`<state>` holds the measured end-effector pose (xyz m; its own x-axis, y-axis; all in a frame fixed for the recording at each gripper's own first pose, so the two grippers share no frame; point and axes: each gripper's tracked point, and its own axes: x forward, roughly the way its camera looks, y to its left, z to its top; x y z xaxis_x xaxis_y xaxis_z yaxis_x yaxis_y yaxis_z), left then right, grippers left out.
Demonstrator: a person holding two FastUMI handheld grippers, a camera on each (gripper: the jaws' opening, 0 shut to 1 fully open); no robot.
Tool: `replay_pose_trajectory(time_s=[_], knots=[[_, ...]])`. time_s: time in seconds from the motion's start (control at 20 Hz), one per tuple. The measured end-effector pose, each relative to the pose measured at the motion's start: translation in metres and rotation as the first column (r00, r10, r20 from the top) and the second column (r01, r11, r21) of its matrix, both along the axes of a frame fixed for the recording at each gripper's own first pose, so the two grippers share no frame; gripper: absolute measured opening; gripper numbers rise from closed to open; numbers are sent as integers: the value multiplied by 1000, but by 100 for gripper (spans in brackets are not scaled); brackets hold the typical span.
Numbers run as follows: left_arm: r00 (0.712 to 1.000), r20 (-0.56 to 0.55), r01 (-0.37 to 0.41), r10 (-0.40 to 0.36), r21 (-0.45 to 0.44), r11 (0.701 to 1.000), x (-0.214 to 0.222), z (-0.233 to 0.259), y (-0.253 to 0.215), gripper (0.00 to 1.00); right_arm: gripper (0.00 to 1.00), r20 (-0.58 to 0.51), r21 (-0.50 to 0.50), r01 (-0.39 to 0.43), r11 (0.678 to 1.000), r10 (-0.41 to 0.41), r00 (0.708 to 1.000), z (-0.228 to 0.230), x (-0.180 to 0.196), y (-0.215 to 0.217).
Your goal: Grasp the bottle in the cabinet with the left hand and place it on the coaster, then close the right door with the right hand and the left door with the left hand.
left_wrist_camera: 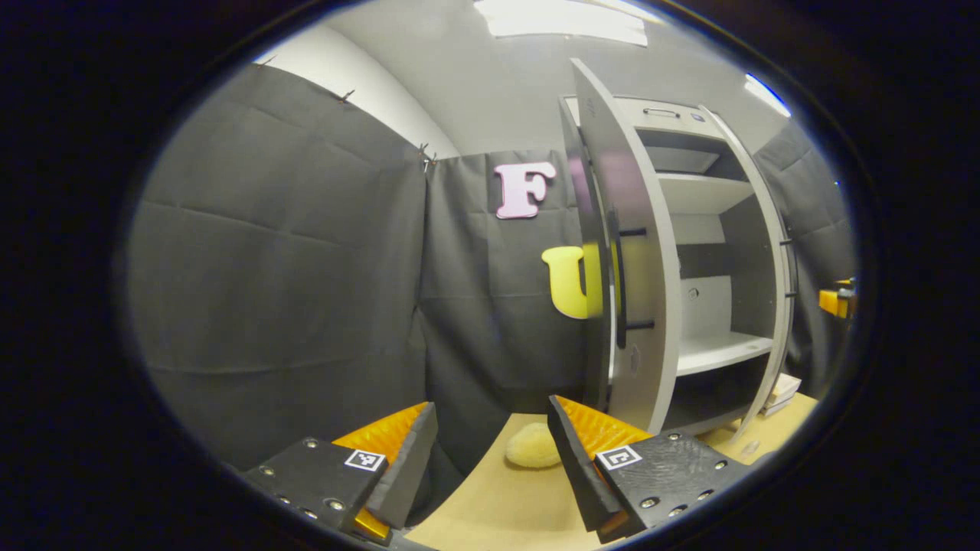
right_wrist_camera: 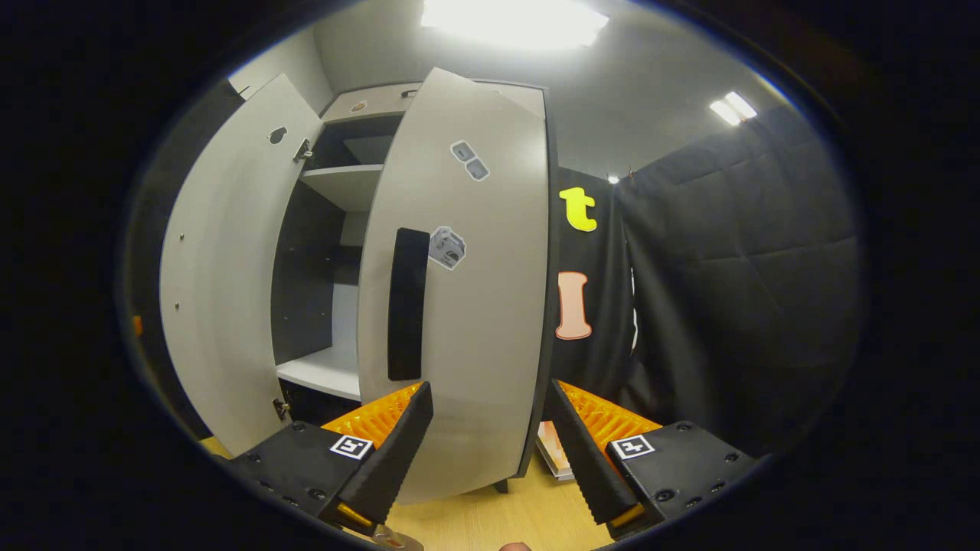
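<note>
My left tool [left_wrist_camera: 490,459] hangs over the counter [left_wrist_camera: 498,505], fingers wide apart, nothing between them. Just past the tips lies a pale yellow, fuzzy round pad [left_wrist_camera: 534,446] on the wood, possibly the coaster; I cannot tell for sure. I see no bottle on it in the left gripper view.

The cabinet [left_wrist_camera: 689,229] stands ahead and to the right in that view. Its left door [left_wrist_camera: 624,260] is swung out, edge-on toward me, a dark bar handle [left_wrist_camera: 622,283] on its outer face. Shelves inside look bare. A small stack of flat pale things [left_wrist_camera: 782,392] sits on the counter at the cabinet's base. At the far right edge, a bit of orange and black, likely my other tool [left_wrist_camera: 838,300].

My right tool [right_wrist_camera: 490,436] is held close before the right door [right_wrist_camera: 467,275], fingers spread, one on each side of the door's lower part; I cannot tell if either touches it. The door is partly open, with a dark vertical grip [right_wrist_camera: 406,302] and a few small stickers [right_wrist_camera: 448,247] on its face. The left door [right_wrist_camera: 222,291] in the right gripper view stands wide open, inner face toward me. Between the two doors I see a white shelf [right_wrist_camera: 321,371] and a dark interior.
</note>
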<state>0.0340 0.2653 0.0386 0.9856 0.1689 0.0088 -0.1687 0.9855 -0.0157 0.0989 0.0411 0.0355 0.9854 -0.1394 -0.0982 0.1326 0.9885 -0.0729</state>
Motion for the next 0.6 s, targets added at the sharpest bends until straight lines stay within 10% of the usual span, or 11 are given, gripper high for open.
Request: replay_pose_trajectory(time_s=[0.6], knots=[[996,63,59,-59,2,998,69,83,-31,85,97,-105,9,57,998,-56,993,-47,-49,-74]])
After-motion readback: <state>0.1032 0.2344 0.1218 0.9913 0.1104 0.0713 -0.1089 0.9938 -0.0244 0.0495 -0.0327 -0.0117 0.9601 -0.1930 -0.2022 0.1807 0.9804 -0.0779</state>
